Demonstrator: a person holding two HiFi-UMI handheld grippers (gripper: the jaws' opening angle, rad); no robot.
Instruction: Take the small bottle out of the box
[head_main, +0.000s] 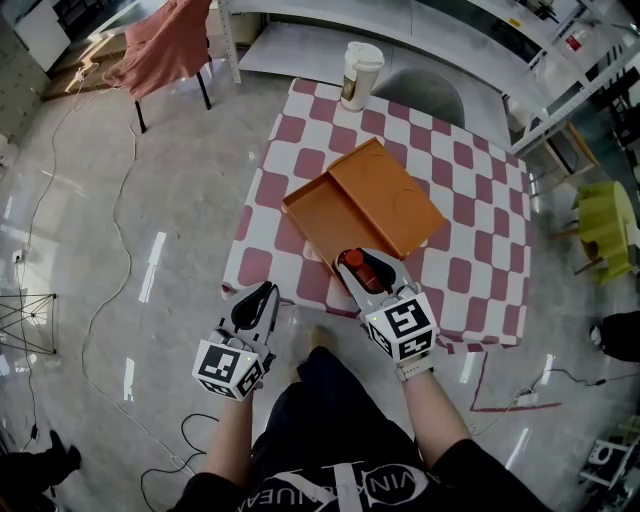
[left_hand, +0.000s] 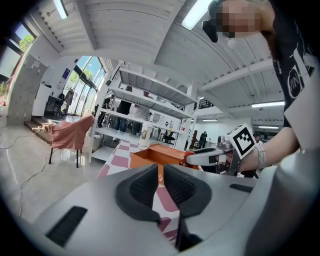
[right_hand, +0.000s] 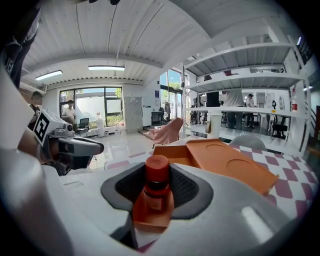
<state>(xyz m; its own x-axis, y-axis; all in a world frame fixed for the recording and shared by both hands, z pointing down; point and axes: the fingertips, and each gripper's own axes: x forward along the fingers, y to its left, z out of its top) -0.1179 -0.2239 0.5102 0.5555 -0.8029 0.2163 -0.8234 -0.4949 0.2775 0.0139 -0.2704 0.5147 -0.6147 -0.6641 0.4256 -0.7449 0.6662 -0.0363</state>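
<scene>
One paper cup (head_main: 360, 72) stands beyond the box (head_main: 318, 220) holding the small bottle (right_hand: 156, 181).

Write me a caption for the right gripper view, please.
Right gripper pinching a small bottle that stands in an open orange box on a checkered table.

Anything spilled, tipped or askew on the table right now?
Nothing stands out. The small bottle stands upright in the open box, between the jaws of the right gripper; the paper cup is upright too.

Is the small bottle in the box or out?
In. The small bottle stands upright in a corner of the orange box, walls around its base.
</scene>
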